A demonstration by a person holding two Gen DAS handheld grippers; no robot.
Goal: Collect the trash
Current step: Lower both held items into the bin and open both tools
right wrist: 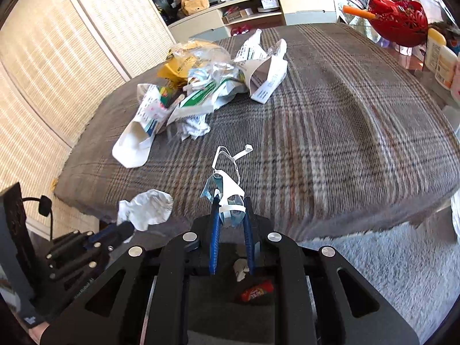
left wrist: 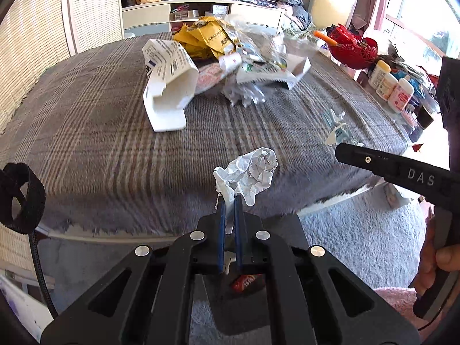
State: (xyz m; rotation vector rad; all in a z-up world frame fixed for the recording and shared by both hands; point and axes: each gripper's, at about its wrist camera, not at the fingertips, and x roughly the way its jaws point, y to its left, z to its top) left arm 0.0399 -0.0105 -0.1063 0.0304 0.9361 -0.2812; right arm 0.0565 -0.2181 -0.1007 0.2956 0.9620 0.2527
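Currently, the left gripper (left wrist: 229, 198) is pinching a crumpled white paper (left wrist: 250, 174) near the front edge of the plaid-covered tabletop (left wrist: 100, 132). The right gripper (right wrist: 231, 210) is clamping a blue-and-white face mask (right wrist: 227, 192). The remaining trash pile (left wrist: 230, 57) is lying toward the tabletop's far side.

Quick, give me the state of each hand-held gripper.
Left hand-held gripper: shut on the crumpled white paper.
Right hand-held gripper: shut on the face mask.
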